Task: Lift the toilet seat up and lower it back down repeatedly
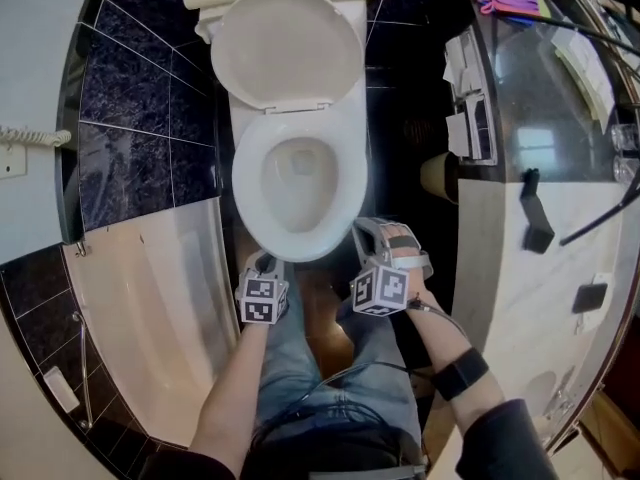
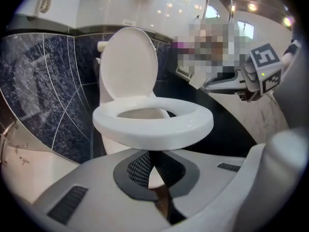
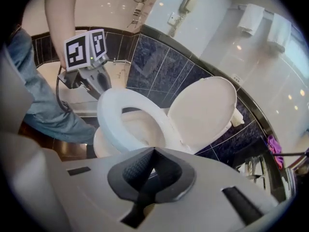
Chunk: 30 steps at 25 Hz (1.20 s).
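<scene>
The white toilet seat (image 1: 245,178) lies down on the bowl, and its lid (image 1: 287,46) stands raised against the tank. My left gripper (image 1: 268,261) is at the front left of the bowl. In the left gripper view its pads (image 2: 140,168) meet with nothing between them, and the tips sit just below the seat's (image 2: 154,122) front rim. My right gripper (image 1: 368,230) hangs at the front right of the bowl, apart from the seat (image 3: 120,115). It is shut and holds nothing, its pads (image 3: 137,170) closed together.
A cream bathtub (image 1: 150,298) lies to the left behind a dark tiled wall (image 1: 140,98). At the right stands a marble vanity counter (image 1: 540,218), with a toilet paper roll (image 1: 437,176) on its side. The person's jeans-clad legs (image 1: 330,368) are below the bowl.
</scene>
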Tool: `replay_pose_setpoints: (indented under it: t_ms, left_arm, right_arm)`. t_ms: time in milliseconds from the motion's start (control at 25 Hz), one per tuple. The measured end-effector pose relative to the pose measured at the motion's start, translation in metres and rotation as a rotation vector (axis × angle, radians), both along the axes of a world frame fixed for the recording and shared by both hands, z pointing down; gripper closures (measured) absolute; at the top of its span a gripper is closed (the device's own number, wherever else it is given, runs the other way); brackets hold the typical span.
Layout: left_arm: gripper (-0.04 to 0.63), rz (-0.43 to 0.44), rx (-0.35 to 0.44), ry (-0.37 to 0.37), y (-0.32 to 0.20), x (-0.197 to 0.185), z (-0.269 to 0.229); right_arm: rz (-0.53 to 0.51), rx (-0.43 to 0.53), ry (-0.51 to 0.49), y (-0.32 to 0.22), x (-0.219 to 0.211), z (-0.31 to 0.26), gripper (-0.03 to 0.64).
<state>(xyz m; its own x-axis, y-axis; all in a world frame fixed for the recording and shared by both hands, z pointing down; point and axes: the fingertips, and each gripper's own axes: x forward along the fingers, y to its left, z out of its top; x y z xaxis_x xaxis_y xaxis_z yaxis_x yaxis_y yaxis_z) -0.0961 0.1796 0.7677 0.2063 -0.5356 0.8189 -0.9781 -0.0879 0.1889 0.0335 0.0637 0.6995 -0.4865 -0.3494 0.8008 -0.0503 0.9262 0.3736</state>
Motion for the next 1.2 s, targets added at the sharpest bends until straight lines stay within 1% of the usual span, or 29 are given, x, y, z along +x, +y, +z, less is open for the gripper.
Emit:
replay_pose_setpoints:
  t_ms: [120, 200, 400, 560, 720, 880, 920, 1040, 1200]
  left_arm:
    - [0.595, 0.037, -0.018, 0.003, 0.012, 0.008, 0.021]
    - [0.595, 0.060, -0.034, -0.001, 0.020, 0.011, 0.036]
    - [0.595, 0.089, -0.080, -0.003, 0.039, 0.018, 0.078]
    - [0.595, 0.098, -0.099, -0.013, 0.046, 0.020, 0.109]
    - [0.595, 0.122, -0.178, -0.021, 0.058, 0.022, 0.128]
    - [0.595, 0.106, -0.241, -0.027, 0.069, 0.020, 0.136]
    - [0.595, 0.096, -0.244, -0.026, 0.072, 0.019, 0.135]
    - [0.595, 0.077, -0.219, -0.027, 0.070, 0.015, 0.129]
    - [0.595, 0.040, -0.158, -0.024, 0.056, 0.008, 0.109]
  right_arm:
    - [0.063, -0.038, -0.016, -0.001, 0.003, 0.025, 0.600]
    - [0.080, -0.053, -0.020, 0.002, 0.003, 0.039, 0.600]
    - [0.081, -0.081, -0.020, 0.014, 0.005, 0.069, 0.600]
    - [0.078, -0.095, -0.015, 0.020, 0.008, 0.088, 0.600]
    - [0.071, -0.099, -0.007, 0.025, 0.009, 0.095, 0.600]
    - [0.064, -0.097, -0.007, 0.025, 0.010, 0.095, 0.600]
    - [0.063, -0.097, -0.007, 0.025, 0.010, 0.095, 0.600]
    - [0.059, -0.092, -0.008, 0.024, 0.008, 0.093, 0.600]
    - [0.063, -0.089, -0.014, 0.022, 0.004, 0.084, 0.600]
